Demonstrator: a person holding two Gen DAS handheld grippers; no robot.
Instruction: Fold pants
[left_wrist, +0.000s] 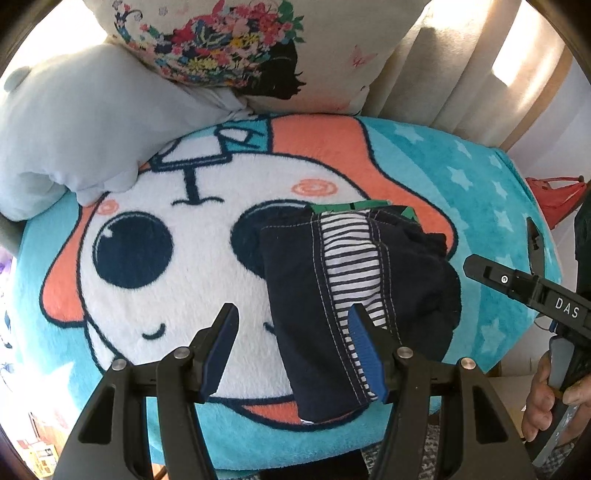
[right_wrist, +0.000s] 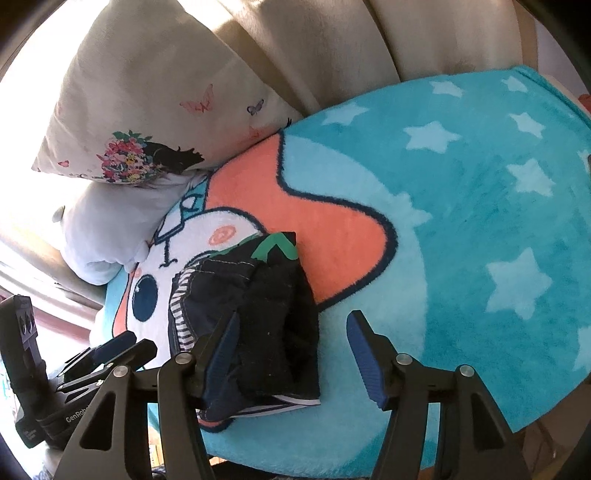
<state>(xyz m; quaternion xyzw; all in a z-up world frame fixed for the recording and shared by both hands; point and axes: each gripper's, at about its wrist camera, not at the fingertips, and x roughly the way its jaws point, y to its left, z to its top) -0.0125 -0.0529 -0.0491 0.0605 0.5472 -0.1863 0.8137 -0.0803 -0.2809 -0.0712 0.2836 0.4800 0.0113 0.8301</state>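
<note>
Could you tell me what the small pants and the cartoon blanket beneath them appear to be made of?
The pants look like soft dark navy knit or fleece, matte, with pale contrast stitching and a striped lining; the slightly fuzzy, lint-flecked surface suggests cotton jersey, though I can't be sure. The blanket looks like plush synthetic fleece: a short, fluffy pile shows at every colour edge.

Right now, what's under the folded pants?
The folded pants lie on the plush cartoon blanket, covering part of the face's right eye and some orange print. Whatever else lies beneath them is hidden. Both tools are open and off the cloth.
</note>
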